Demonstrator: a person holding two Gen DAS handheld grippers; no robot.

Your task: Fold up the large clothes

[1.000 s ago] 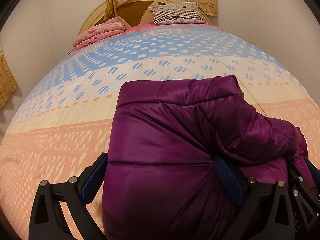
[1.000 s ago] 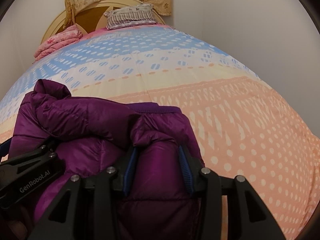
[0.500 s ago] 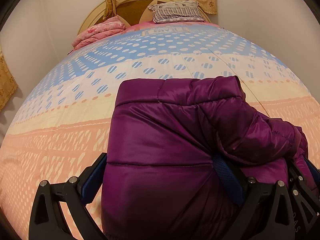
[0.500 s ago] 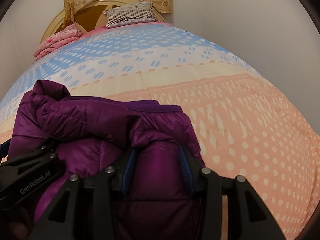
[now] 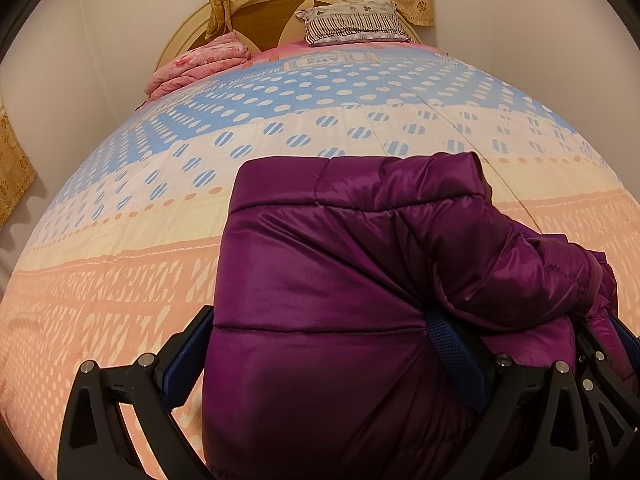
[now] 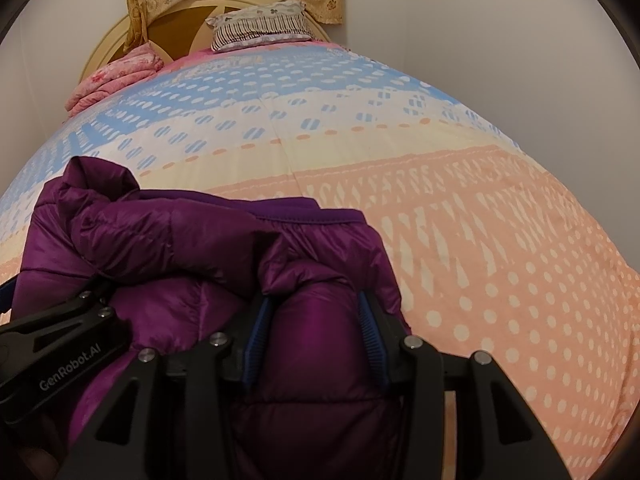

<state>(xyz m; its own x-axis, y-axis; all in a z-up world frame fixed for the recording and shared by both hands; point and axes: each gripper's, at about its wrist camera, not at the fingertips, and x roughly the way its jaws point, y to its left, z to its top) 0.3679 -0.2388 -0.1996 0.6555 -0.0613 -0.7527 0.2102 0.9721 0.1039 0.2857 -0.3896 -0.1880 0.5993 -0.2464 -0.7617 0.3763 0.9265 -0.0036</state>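
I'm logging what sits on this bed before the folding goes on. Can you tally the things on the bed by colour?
Purple: 1, the puffer jacket
Pink: 1, the folded blanket by the headboard
Striped, pale: 1, the pillow
Total: 3, all lying on the dotted bedspread. Both grippers' pads press into the jacket.

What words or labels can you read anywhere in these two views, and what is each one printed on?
"GenRobot.AI": white lettering on the black body of the left hand-held gripper, seen in the right wrist view.
Upside-down lettering on the bedspread near the pillow: too small and warped to read with certainty.
Pale letters at the bottom right corner of the left wrist view, on the right hand-held gripper: cut off, unreadable.
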